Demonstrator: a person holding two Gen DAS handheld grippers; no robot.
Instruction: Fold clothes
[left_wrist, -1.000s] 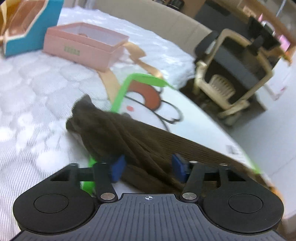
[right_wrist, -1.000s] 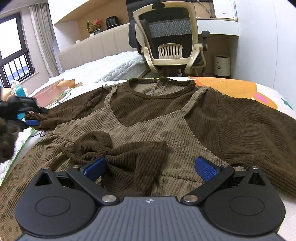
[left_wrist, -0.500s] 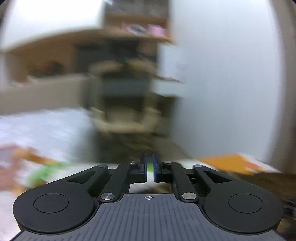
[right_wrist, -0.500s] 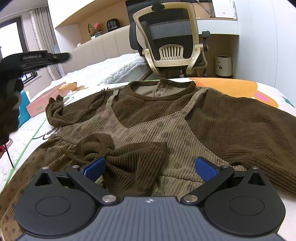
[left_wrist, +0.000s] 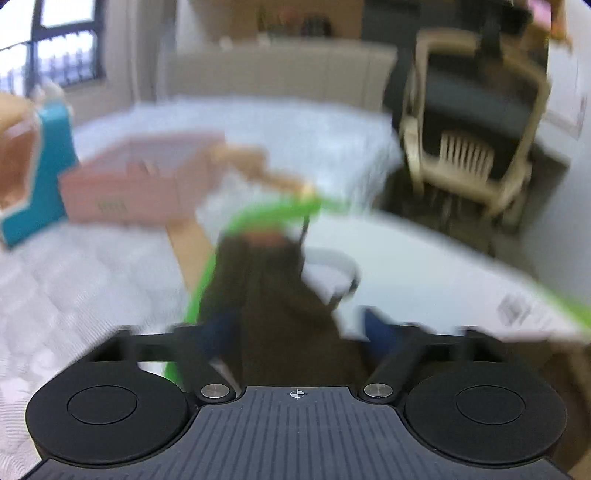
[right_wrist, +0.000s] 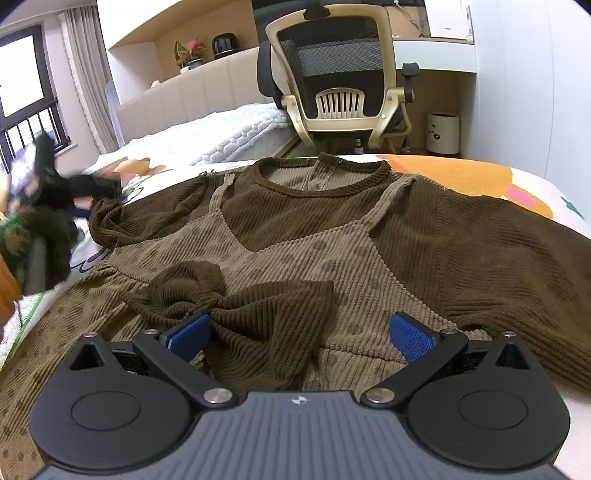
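Note:
A brown corduroy top (right_wrist: 303, 229) with a tan pinafore front lies flat on the printed mat (right_wrist: 461, 173), neckline towards the chair. One dark brown sleeve (right_wrist: 258, 314) lies bunched across its front, between the pads of my open right gripper (right_wrist: 299, 332). The left wrist view is blurred. There the other sleeve (left_wrist: 273, 288) lies between the spread fingers of my left gripper (left_wrist: 299, 328), which is open. In the right wrist view the left gripper (right_wrist: 92, 188) is a blur at the far left beside that sleeve's end (right_wrist: 110, 225), held by a dark-sleeved arm (right_wrist: 48, 229).
A pink box (left_wrist: 140, 181) and a teal box (left_wrist: 40, 177) stand on the white quilted bed (left_wrist: 74, 280) left of the mat. An office chair (right_wrist: 340, 85) stands beyond the mat's far edge, with a small white bin (right_wrist: 443, 133) to its right.
Half a second ago the left gripper was raised and shut, facing the wall. It has come back down over the left sleeve with its fingers apart. The right gripper has not moved.

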